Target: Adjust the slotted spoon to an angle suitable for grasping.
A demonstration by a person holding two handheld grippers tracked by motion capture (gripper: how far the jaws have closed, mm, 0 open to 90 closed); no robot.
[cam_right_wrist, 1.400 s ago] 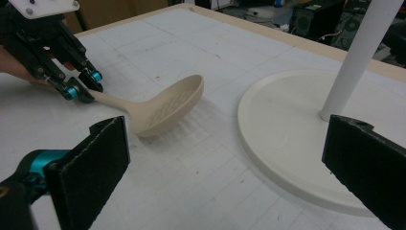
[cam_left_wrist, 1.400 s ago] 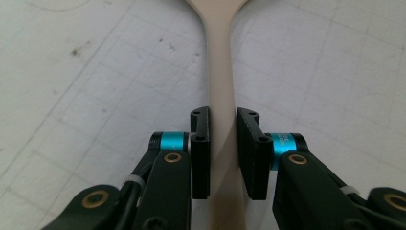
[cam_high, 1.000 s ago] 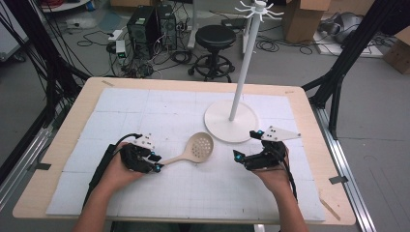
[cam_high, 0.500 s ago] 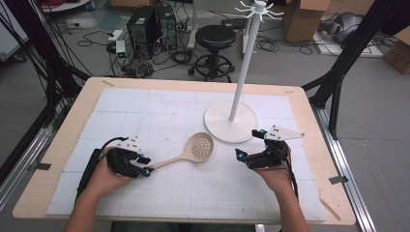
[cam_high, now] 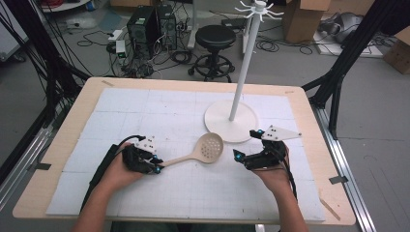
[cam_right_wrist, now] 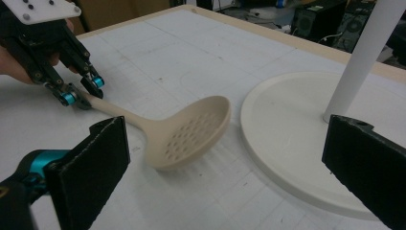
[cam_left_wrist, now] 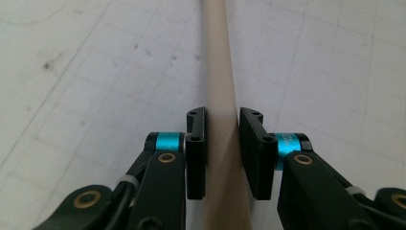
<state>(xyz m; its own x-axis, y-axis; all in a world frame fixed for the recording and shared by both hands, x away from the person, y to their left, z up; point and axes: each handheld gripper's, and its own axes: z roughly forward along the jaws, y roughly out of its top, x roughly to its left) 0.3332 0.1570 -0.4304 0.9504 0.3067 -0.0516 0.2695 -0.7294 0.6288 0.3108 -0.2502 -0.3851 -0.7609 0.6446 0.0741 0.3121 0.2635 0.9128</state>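
A beige slotted spoon [cam_high: 208,147] lies on the white mat, its bowl toward the stand and its handle pointing left. My left gripper [cam_high: 157,166] is shut on the end of that handle [cam_left_wrist: 218,57], and both pads press its sides. Its jaws have just been closing with the handle between them. The right gripper view shows the spoon [cam_right_wrist: 191,132] with the left gripper [cam_right_wrist: 79,93] at the handle's far end. My right gripper [cam_high: 246,145] hovers open just right of the bowl, nothing between its jaws [cam_right_wrist: 230,167].
A white stand with a round base [cam_high: 229,123] and a tall pole topped by hooks rises behind the spoon; its base [cam_right_wrist: 287,134] lies close to the right gripper. The wooden table edge [cam_high: 58,145] frames the mat. A stool and computers stand beyond the table.
The left gripper drew back to the left, then came forward along the handle and closed on it. The right hand has kept still.
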